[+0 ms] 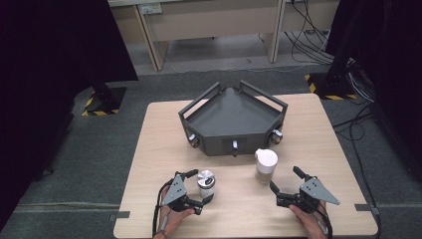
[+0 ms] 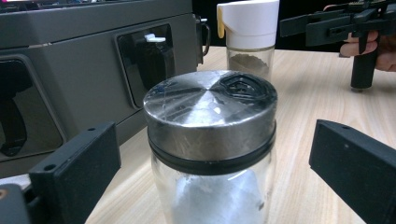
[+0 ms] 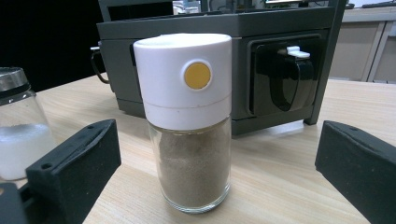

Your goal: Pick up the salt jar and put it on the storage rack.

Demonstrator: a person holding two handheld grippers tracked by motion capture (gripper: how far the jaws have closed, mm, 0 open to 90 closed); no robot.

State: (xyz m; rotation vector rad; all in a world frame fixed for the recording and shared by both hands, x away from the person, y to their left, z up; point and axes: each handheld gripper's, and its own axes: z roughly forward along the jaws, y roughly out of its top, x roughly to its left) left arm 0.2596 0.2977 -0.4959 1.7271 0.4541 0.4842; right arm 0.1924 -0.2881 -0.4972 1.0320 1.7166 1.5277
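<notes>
Seemingly the work has barely begun: both jars stand on the table (image 1: 149, 149) and neither is gripped yet. The left gripper (image 1: 200, 188) has its jaws spread wide, one on either side of the metal-lidded jar (image 1: 206, 182), which sits at about 7 o'clock from the grey tray (image 1: 234, 144). In the left gripper view that jar (image 2: 211, 149) stands upright between the two black jaws with a clear gap on each side, white powder showing through the glass. The right gripper (image 1: 284, 180) is likewise parted, its jaws pointing toward the white-capped jar (image 1: 265, 165), which stands at roughly 5 o'clock from the tray, just in front of its near wall. In the right gripper view this jar (image 3: 189, 121), upright and filled with brownish powder, appears near the jaws, though whether it sits fully between them or slightly ahead is hard to tell.

The tray's floor looks bare, so nothing has been loaded into it. My judgement is that what remains is nearly everything: closing on each jar, lifting, and probably setting them in the tray.
</notes>
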